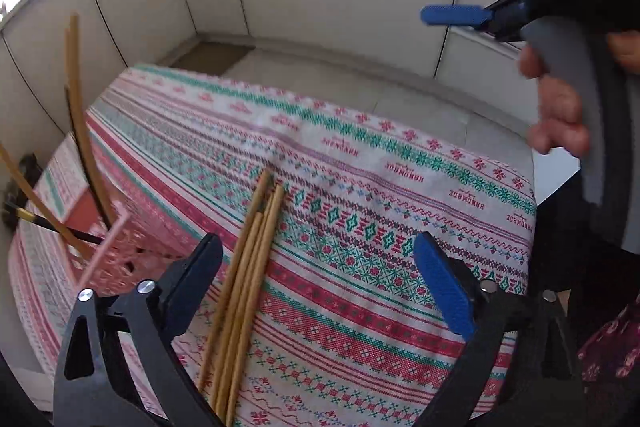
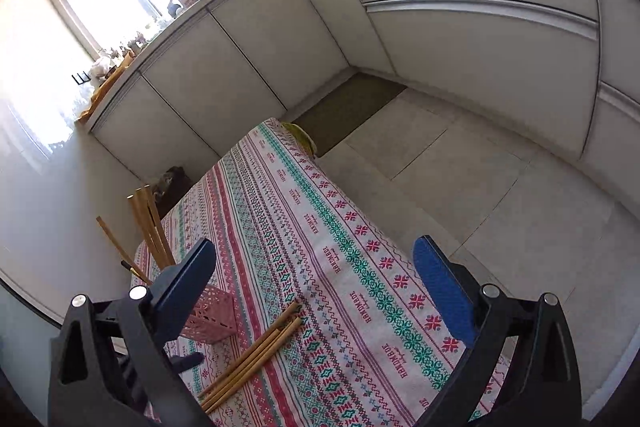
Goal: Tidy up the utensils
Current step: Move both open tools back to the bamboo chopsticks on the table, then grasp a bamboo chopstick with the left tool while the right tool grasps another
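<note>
- Left gripper point(image 1: 316, 291): nearest item, fingers spread wide and holding nothing, hovering over the near end of the loose chopsticks — placed, I judge, to close on one of them.
- Loose chopsticks point(image 1: 248, 279): a bundle of plain wooden sticks lying flat and roughly parallel on the tablecloth, touching one another, running away from my left fingers. These are what remains to be tidied.
- Pink holder point(image 1: 120, 255): a perforated pink basket just left of the bundle, standing on the cloth. Destination, by my reading.
- Sorted chopsticks point(image 1: 80, 131): several sticks already standing in the holder, leaning outward at different angles; one dark stick with a gold band leans lowest.
- Right gripper point(image 2: 316, 291): fingers likewise apart and empty, held high above the table and well clear of the bundle — out of the left hand's way, I judge. It shows at the upper right of the left view.
- Tablecloth point(image 2: 360, 259): patterned red, green and white, draped over the small table.
- Surroundings: pale cabinets, tiled floor, a bright window beyond.
</note>
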A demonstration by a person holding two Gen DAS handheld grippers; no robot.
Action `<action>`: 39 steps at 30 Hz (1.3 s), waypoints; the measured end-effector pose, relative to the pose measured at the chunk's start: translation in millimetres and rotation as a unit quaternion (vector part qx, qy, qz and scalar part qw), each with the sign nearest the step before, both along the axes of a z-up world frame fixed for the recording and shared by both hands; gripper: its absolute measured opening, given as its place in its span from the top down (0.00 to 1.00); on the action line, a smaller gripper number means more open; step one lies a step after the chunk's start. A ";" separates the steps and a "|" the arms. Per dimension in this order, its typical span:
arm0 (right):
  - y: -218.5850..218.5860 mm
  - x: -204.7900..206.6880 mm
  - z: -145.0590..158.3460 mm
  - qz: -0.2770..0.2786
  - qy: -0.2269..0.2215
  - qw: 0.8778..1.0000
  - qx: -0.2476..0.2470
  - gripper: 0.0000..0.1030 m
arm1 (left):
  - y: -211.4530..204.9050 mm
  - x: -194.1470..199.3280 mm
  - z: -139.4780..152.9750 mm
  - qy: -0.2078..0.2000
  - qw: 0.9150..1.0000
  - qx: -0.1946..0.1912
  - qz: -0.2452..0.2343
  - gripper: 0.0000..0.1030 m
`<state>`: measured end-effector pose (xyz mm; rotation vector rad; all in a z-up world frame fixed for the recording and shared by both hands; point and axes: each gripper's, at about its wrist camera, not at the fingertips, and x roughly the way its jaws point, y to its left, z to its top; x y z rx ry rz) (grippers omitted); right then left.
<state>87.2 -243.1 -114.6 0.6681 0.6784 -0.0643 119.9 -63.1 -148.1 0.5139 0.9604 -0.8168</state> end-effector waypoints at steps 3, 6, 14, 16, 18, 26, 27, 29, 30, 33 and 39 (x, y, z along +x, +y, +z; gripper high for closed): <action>-6.0 2.3 -4.1 0.004 0.015 1.000 0.014 0.07 | -11.2 21.4 -25.2 0.065 0.998 0.027 0.000 0.27; -12.2 3.5 -5.8 0.008 0.024 0.999 0.027 0.07 | -19.9 40.7 -39.0 0.104 0.993 0.054 0.009 0.35; -26.3 5.6 -12.0 0.009 0.047 0.997 0.055 0.07 | -39.9 69.2 -61.0 0.123 0.988 0.092 0.012 0.42; -28.9 4.9 -13.5 0.006 0.049 0.997 0.058 0.07 | -41.5 70.1 -61.8 0.127 0.988 0.085 0.004 0.42; -31.0 4.2 -13.6 0.003 0.048 0.997 0.058 0.07 | -43.2 72.0 -63.8 0.124 0.988 0.090 0.001 0.42; -30.4 4.5 -16.4 -0.003 0.056 0.997 0.056 0.07 | -57.6 86.9 -76.2 0.126 0.983 0.133 -0.025 0.46; -30.0 4.7 -16.9 -0.003 0.057 0.997 0.057 0.07 | -58.3 89.0 -75.3 0.131 0.982 0.133 -0.020 0.46; -29.4 5.5 -17.1 -0.004 0.060 0.997 0.054 0.07 | -60.0 91.5 -74.9 0.137 0.981 0.136 -0.012 0.46; -28.9 5.8 -17.4 -0.004 0.061 0.997 0.054 0.07 | -61.2 92.9 -74.5 0.137 0.980 0.141 -0.011 0.46; -29.7 8.9 -22.0 -0.002 0.073 0.996 0.055 0.07 | -63.2 100.5 -72.2 0.144 0.978 0.150 0.009 0.52; -36.6 12.0 -33.7 -0.006 0.096 0.992 0.077 0.07 | -52.5 102.3 -65.4 0.134 0.979 0.118 0.100 0.85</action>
